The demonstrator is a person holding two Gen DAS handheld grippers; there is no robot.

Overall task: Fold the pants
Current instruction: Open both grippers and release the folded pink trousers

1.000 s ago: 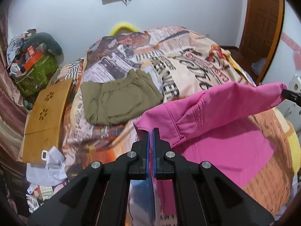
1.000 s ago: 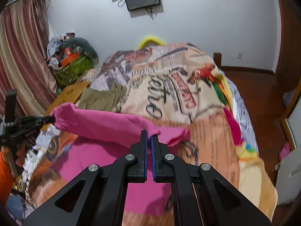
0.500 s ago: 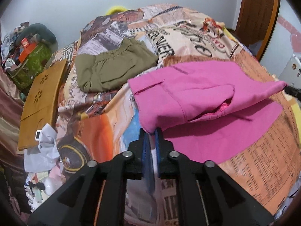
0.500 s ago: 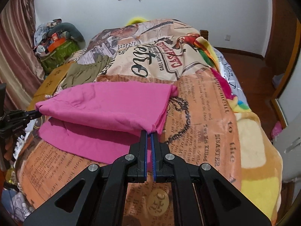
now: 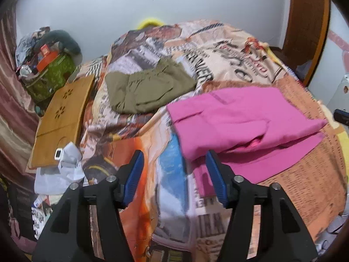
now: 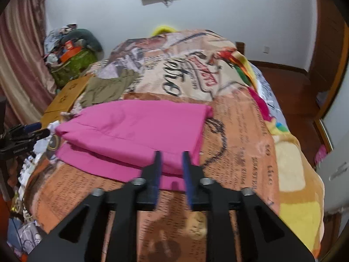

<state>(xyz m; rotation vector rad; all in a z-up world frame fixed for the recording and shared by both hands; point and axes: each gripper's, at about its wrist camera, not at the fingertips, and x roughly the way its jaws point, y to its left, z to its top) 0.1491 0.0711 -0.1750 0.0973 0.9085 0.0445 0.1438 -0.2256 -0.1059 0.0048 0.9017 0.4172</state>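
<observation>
The pink pants (image 5: 235, 122) lie folded over on the patterned bedspread (image 5: 135, 152), top layer resting on a longer bottom layer. My left gripper (image 5: 174, 163) is open and empty, its jaws wide apart just short of the pants' near left corner. In the right wrist view the pants (image 6: 135, 131) lie across the middle of the bed. My right gripper (image 6: 172, 161) is open and empty, its jaws apart at the pants' near right edge. The left gripper's tip (image 6: 32, 131) shows at the far left there.
Folded olive-green pants (image 5: 148, 87) lie farther back on the bed. A wooden board (image 5: 61, 118) and white cloth (image 5: 65, 163) sit at the left bedside. A green bag with clutter (image 5: 50, 76) stands by the curtain. A wooden door (image 5: 305, 26) is at the right.
Both grippers laid the lifted pink fold down on the bed, then opened and let go. The pants now rest flat, folded over.
</observation>
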